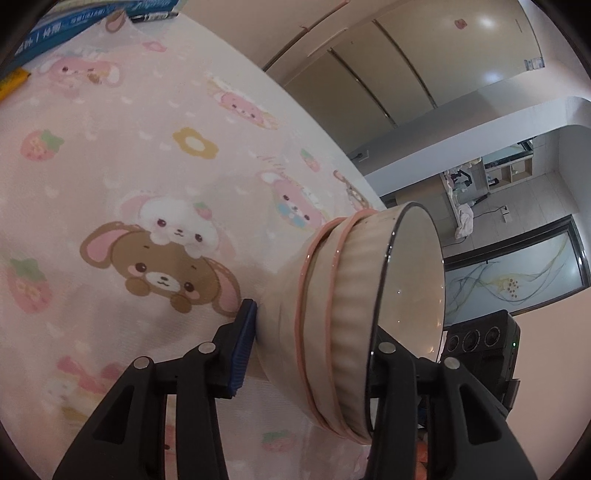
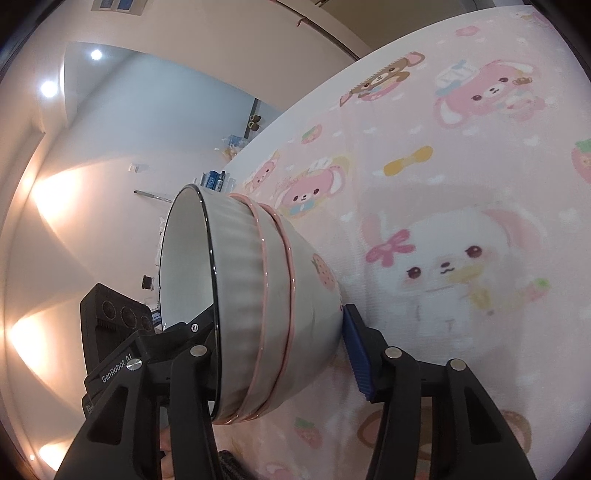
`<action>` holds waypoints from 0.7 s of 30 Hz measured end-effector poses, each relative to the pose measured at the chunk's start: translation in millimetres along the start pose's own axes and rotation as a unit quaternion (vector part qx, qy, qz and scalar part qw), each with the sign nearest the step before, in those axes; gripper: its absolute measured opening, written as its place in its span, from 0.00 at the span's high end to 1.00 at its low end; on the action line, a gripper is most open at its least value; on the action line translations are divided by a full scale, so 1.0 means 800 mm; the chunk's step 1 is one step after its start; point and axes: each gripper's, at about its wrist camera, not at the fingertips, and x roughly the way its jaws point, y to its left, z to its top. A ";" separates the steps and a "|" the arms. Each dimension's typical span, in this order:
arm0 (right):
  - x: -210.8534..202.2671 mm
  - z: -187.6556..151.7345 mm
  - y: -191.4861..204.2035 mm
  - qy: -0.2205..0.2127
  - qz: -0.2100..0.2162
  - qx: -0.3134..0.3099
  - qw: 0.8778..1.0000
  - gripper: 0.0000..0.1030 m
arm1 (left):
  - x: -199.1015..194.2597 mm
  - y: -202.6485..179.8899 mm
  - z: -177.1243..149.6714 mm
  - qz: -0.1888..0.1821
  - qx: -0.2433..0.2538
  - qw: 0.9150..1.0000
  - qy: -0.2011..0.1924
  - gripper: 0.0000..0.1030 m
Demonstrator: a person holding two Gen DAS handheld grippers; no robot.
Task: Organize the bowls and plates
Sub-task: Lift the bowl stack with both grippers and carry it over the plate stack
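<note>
A stack of three nested bowls [image 1: 347, 325] sits on the table: a ribbed white bowl with a dark rim on top, two pink-rimmed bowls below. My left gripper [image 1: 314, 350] is shut on the stack, one blue pad [image 1: 242, 350] under the base and the other finger inside the top bowl. My right gripper [image 2: 280, 354] grips the same stack [image 2: 258, 314] from the opposite side, its blue pad [image 2: 356, 354] at the base and the other finger inside the rim. Both views are rolled sideways.
The table is covered by a pink cartoon tablecloth [image 1: 129, 166], also seen in the right wrist view [image 2: 461, 184]. Blue books [image 1: 55, 29] and a pen lie at its far corner. The right gripper's body [image 1: 480, 343] shows beyond the bowls.
</note>
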 end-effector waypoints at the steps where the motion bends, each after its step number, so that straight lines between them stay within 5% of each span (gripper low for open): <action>1: -0.004 0.000 0.002 -0.003 0.003 -0.001 1.000 0.49 | -0.003 -0.002 0.000 -0.005 0.001 1.000 -0.002 0.59; 21: -0.127 -0.014 0.045 -0.027 -0.005 0.000 1.000 0.49 | -0.053 -0.120 -0.042 -0.007 0.053 0.998 -0.026 0.59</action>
